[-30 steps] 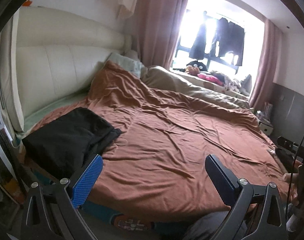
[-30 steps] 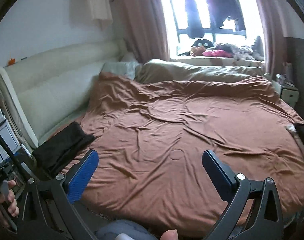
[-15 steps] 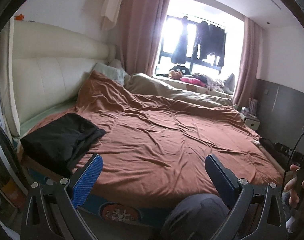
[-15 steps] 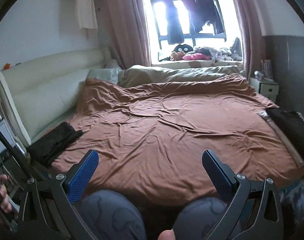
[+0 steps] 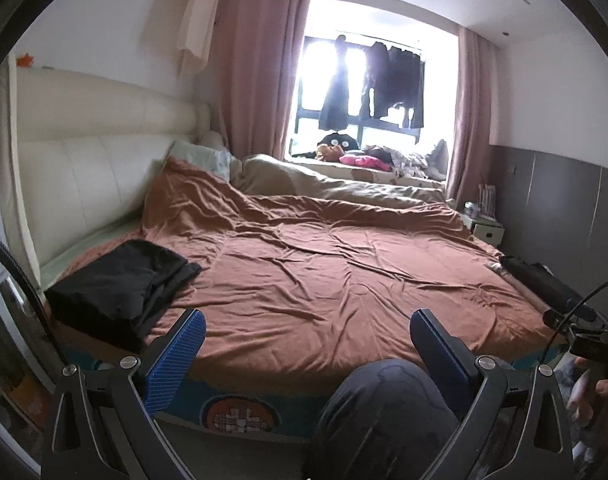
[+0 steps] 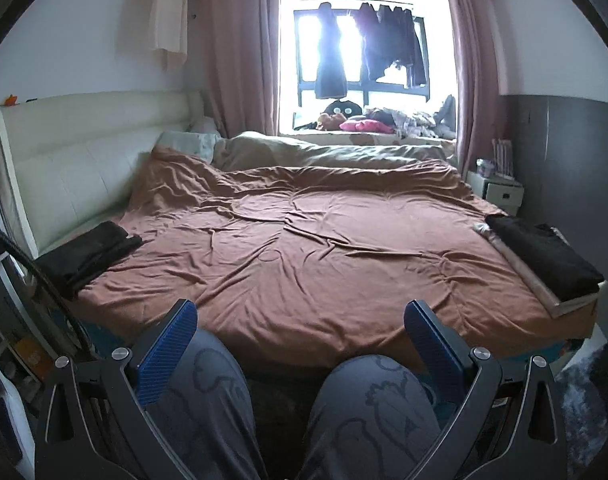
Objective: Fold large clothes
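A folded black garment (image 5: 119,284) lies on the bed's near left corner, seen smaller in the right wrist view as the same black garment (image 6: 88,252). A second black garment (image 6: 544,252) rests on a board at the bed's right edge; its dark edge (image 5: 540,284) shows in the left wrist view. My left gripper (image 5: 304,344) is open, held back from the bed's foot with nothing between its fingers. My right gripper (image 6: 299,336) is open too, above the person's knees (image 6: 368,396).
A brown duvet (image 6: 312,248) covers the bed, with a cream headboard (image 6: 75,160) on the left. A beige blanket (image 6: 304,152) and pillows lie at the far side by the window. A small nightstand (image 6: 500,192) stands at the right wall.
Both grippers have pulled back and risen away from the bed, so the person's knees and the bed's foot now show. Both stayed open.
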A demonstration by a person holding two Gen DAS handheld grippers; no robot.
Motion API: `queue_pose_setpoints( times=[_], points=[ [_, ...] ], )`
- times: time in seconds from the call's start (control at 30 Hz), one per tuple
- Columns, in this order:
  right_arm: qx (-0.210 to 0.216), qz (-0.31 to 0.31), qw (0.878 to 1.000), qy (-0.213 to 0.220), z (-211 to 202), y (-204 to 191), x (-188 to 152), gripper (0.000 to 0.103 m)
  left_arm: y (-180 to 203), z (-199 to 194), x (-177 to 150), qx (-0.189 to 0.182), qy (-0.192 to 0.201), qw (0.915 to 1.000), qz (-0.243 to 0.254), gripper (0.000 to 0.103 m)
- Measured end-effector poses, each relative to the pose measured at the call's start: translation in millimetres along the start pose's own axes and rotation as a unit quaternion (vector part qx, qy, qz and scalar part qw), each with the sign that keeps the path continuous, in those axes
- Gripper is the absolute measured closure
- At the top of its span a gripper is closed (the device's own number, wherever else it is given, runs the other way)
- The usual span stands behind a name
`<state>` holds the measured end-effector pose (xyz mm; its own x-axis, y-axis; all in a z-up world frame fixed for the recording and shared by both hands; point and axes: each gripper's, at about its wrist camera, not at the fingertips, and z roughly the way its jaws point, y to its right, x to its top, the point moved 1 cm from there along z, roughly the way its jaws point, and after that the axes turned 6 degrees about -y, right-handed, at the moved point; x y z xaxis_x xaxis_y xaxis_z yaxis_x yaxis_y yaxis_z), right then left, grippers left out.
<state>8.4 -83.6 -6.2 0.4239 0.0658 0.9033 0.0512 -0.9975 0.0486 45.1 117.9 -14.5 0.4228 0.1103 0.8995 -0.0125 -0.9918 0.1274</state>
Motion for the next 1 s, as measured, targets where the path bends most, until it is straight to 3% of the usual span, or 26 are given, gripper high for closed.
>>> queue_pose_setpoints(
  times=[0.43,1.0],
  points=[
    [0.016,0.013,1.0,0.023,-11.8,-25.7,-23.6,0.0,-5.5,-5.0,-13.0,0.01,0.013,0.9998,0.01,0.001],
    [0.013,0.011,0.999,0.029,-12.4,-30.1,-31.4,0.0,-4.1,-1.5,-20.3,-0.01,0.0,0.9999,0.013,0.001]
  ],
)
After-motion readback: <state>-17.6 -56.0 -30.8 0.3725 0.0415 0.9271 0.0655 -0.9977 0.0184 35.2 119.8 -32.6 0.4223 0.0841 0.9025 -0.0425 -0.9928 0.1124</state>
